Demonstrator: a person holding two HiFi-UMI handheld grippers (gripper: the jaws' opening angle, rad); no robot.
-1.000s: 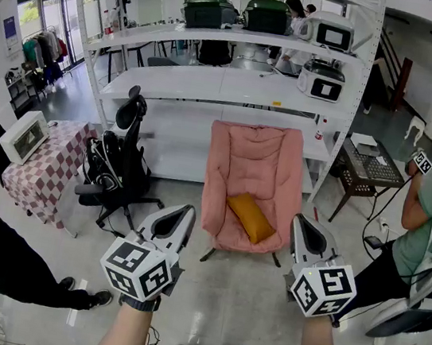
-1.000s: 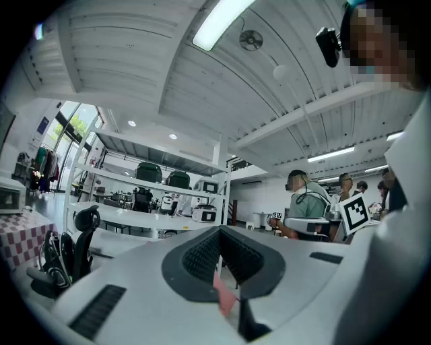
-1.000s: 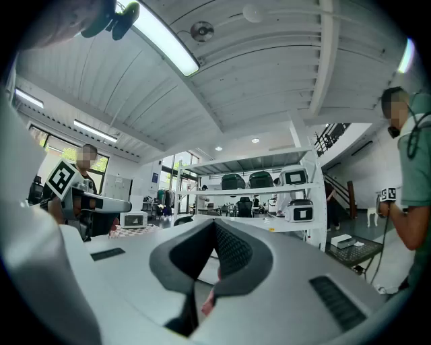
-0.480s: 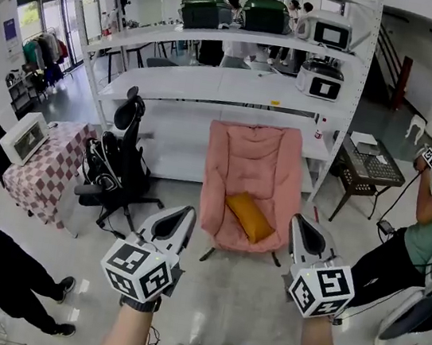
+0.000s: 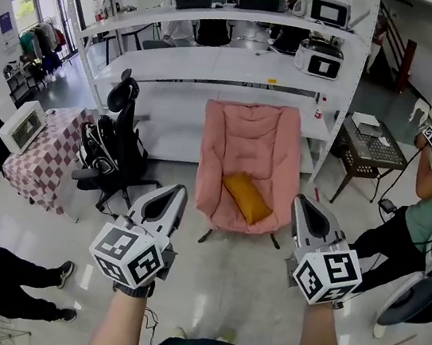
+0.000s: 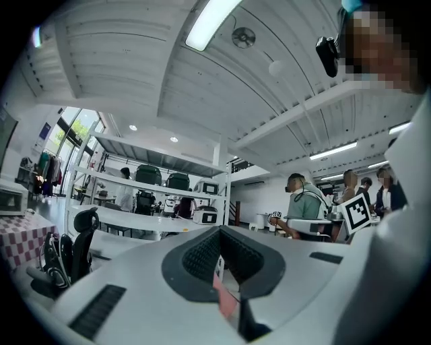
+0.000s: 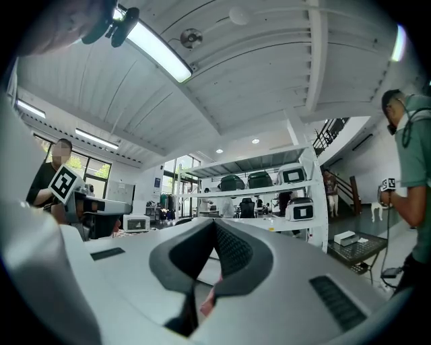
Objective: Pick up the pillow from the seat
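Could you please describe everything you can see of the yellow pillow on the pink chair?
The pillow is a mustard-yellow oblong cushion, apparently soft, plump fabric, plain as far as can be seen. It lies flat and diagonally on the seat of the pink padded chair, one end toward the back left, the other toward the front right. Only the chair touches it.

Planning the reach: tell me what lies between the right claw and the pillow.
In the head view, only floor and the pink chair's own seat cushion lie between the right claw and the pillow.
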